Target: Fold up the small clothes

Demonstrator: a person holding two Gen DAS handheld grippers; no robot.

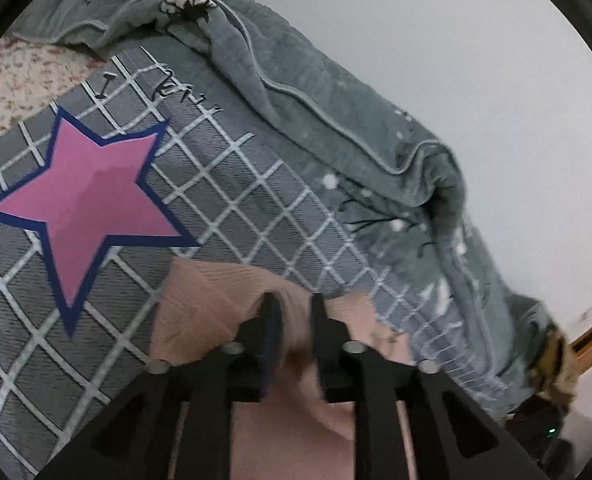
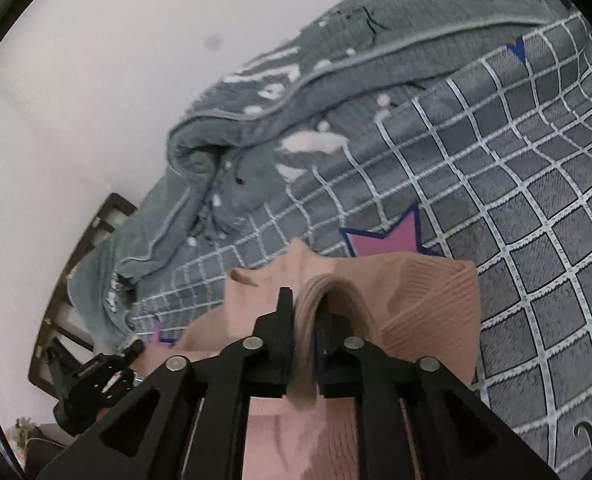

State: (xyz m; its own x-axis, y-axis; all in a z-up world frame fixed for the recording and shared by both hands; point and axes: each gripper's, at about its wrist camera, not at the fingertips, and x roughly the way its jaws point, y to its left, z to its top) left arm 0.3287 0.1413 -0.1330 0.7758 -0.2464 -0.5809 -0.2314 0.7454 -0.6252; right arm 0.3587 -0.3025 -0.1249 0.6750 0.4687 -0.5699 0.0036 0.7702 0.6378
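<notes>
We find the left tongs (image 1: 294,308) at lower centre of their view, jaws apart, the pink knit garment (image 1: 200,300) lying between and beneath them without being pinched. The right tongs (image 2: 305,312) stand nearly together, clamped on a raised fold of the same garment (image 2: 427,300). The garment rests on a grey checked bedspread (image 1: 256,216) bearing a pink star (image 1: 84,208). A grey-green blanket (image 1: 335,120) lies bunched beyond, against a white wall (image 1: 455,40).
</notes>
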